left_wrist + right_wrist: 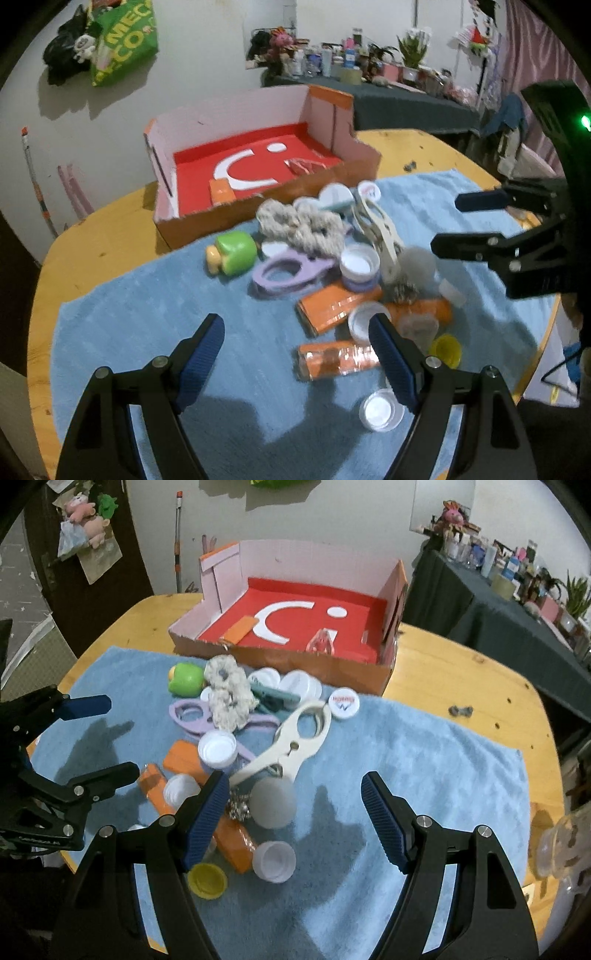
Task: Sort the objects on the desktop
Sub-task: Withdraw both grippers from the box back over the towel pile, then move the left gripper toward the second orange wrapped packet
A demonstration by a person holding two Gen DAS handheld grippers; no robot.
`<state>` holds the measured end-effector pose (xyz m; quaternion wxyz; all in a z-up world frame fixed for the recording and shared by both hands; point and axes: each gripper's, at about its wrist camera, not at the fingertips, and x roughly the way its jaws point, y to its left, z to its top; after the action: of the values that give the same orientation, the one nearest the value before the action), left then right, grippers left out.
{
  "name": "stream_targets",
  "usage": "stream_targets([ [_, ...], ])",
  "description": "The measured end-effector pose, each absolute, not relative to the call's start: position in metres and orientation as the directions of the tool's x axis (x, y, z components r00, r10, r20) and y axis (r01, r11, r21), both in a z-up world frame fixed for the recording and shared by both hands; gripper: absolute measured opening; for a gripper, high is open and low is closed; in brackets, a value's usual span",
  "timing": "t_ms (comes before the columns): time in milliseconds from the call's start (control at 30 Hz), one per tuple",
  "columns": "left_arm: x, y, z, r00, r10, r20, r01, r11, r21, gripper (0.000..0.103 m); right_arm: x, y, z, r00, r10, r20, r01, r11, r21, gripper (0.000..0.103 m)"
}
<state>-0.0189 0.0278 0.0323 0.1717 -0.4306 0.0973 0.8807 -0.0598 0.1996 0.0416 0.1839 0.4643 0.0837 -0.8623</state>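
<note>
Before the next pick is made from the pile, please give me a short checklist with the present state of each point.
1. Left gripper open, empty: ok.
2. Right gripper open, empty: ok.
3. Cardboard box has free floor: ok.
4. Pile lies on the blue towel, not on the table edge: ok.
5. Orange packets free of overlap: not ok, caps and a grey pompom crowd them.
6. Which item is aimed at: cannot tell.

A green shopping bag (123, 40) hangs on the white wall beside a black bag (64, 51). Pink plush toys (86, 515) hang on the dark door. A side table (402, 103) under grey cloth carries bottles and potted plants (413, 50).
</note>
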Motion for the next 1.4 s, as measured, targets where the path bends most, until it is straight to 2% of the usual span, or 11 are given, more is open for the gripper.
stream_targets([
  [533,-0.001,0.036,0.006,-0.497,0.262,-0.827,-0.512,-0.858,0.036,0.082,-0.052,0.205,0.023,-0.446,-0.259,-0.857,0.411,-0.91,0.061,0.073],
  [800,-0.014,0.036,0.0,-0.415,0.367,-0.832,-0.608,-0.793,-0.046,0.082,-0.057,0.21,0.017,-0.425,-0.286,-0.859,0.394,-0.913,0.109,0.073],
  [967,-0.02,0.037,-0.006,-0.409,0.357,-0.84,-0.639,-0.769,-0.016,0.081,-0.057,0.212,0.017,-0.42,-0.293,-0.859,0.385,-0.915,0.124,0.073],
  [1233,-0.031,0.031,-0.014,-0.369,0.386,-0.845,-0.657,-0.752,-0.057,0.081,-0.06,0.213,0.016,-0.417,-0.297,-0.859,0.383,-0.914,0.13,0.073],
  [1400,-0.031,0.024,-0.016,-0.399,0.35,-0.848,-0.646,-0.763,-0.011,0.081,-0.063,0.212,0.015,-0.413,-0.299,-0.86,0.385,-0.913,0.132,0.073],
])
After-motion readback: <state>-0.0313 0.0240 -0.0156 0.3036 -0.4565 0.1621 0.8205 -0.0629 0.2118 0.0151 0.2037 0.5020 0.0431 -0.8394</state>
